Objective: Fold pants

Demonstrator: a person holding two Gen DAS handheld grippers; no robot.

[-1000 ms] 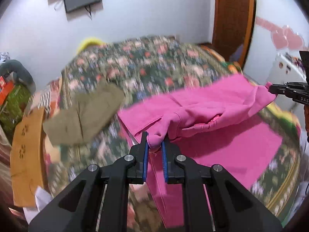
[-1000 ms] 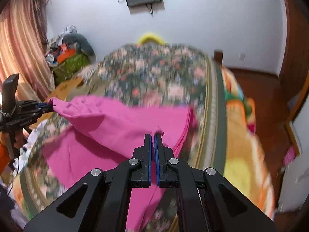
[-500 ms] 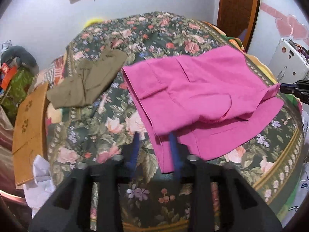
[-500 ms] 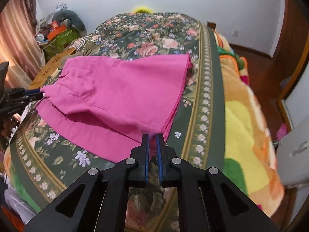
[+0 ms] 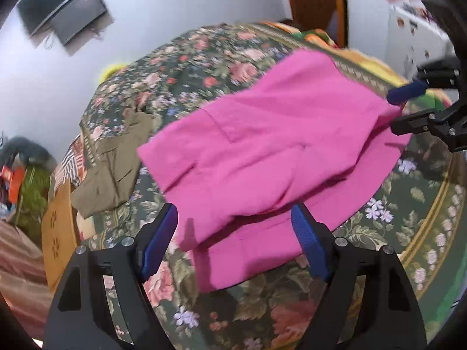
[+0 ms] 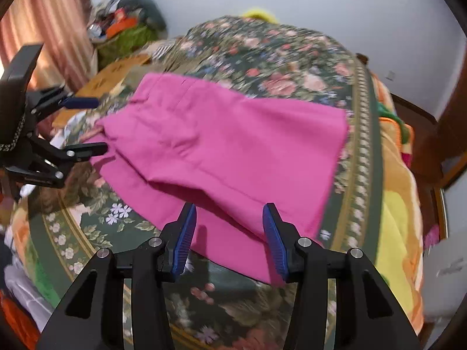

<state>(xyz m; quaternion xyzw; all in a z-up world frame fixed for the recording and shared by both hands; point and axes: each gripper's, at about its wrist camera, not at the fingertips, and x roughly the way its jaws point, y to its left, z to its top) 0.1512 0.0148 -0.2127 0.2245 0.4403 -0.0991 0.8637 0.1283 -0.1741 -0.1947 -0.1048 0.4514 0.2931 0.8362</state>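
Bright pink pants point(image 5: 271, 151) lie folded over on the floral bedspread point(image 5: 204, 52), the upper layer a little short of the lower layer's near edge. My left gripper point(image 5: 235, 218) hovers over the near left edge of the pants, its jaws opening wide with no cloth pinched. In the right wrist view the same pants point(image 6: 233, 145) spread out ahead. My right gripper point(image 6: 229, 218) is over their near edge, jaws opening, pads clear of the fabric. Each gripper shows at the other view's side: right gripper point(image 5: 408, 108), left gripper point(image 6: 84, 125).
Olive-green pants point(image 5: 116, 163) lie crumpled on the bed to the left of the pink ones. A wooden board point(image 5: 58, 227) stands beside the bed. A heap of clothes point(image 6: 125, 26) sits by the curtain. An orange-yellow blanket point(image 6: 402, 204) hangs off the right side.
Both grippers carried the pink cloth's edge over and down onto the lower layer, then let go. Both sets of jaws went from shut on the fabric to wide apart.
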